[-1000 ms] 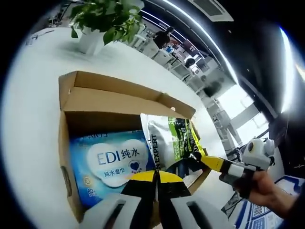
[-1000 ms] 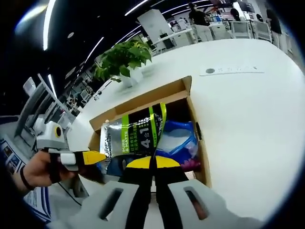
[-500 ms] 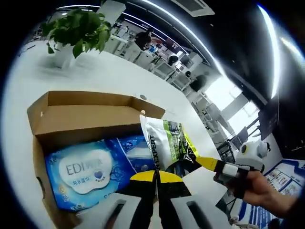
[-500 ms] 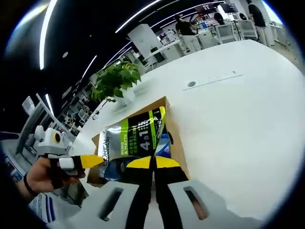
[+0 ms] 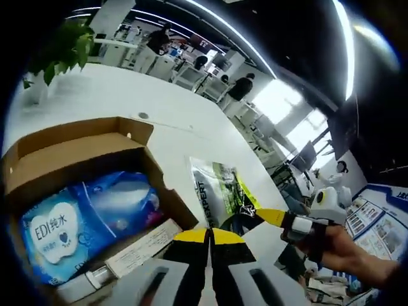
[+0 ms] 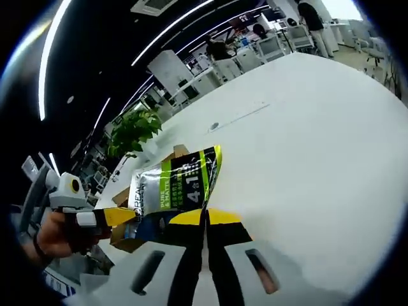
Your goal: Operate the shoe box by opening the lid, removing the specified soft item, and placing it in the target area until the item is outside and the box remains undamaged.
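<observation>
Pouch held up between both grippers, clear of the box.

Left gripper view: the left gripper (image 5: 209,237), jaws together, pinches the pouch (image 5: 220,193) at centre; the open box (image 5: 60,150) at left holds a blue wipes pack (image 5: 76,220); the right gripper (image 5: 271,217) comes in at lower right.
Right gripper view: the right gripper (image 6: 205,218) is closed on the pouch (image 6: 175,187) over the white table (image 6: 306,127); the left gripper (image 6: 115,217) is at lower left, the box (image 6: 131,233) mostly hidden behind the pouch, and a plant (image 6: 131,131) stands beyond.
</observation>
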A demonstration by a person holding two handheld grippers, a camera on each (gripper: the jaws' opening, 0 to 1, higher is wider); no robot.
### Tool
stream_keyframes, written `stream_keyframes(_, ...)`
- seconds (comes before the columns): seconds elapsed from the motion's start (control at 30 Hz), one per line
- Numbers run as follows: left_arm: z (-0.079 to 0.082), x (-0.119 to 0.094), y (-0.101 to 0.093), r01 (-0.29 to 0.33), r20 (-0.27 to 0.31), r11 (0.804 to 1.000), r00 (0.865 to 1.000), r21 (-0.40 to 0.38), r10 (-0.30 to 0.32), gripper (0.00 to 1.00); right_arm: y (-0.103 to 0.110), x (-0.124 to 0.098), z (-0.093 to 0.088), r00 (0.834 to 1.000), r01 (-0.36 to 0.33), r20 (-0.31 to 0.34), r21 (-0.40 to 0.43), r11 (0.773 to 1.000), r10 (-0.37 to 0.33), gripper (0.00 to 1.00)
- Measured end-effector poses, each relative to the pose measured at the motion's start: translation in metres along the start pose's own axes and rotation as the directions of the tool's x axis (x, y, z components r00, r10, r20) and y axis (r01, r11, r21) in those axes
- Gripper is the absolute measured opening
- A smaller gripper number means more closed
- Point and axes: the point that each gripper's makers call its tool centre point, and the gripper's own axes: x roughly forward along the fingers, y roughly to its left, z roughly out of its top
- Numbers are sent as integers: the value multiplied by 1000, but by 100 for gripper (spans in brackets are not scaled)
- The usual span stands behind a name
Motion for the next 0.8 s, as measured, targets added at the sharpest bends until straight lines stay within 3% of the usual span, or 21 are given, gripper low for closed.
stream_keyframes(0.4, -13, 47, -36, 46, -104, 995, 994, 87, -37, 0, -51, -37, -1, 996, 66, 49, 81, 995, -70, 0)
stream_keyframes(0.8, -9, 86, -59, 77, -169, 986, 984, 151, -51, 0, -88, -47, 15, 992, 99, 66, 115, 988, -107, 0)
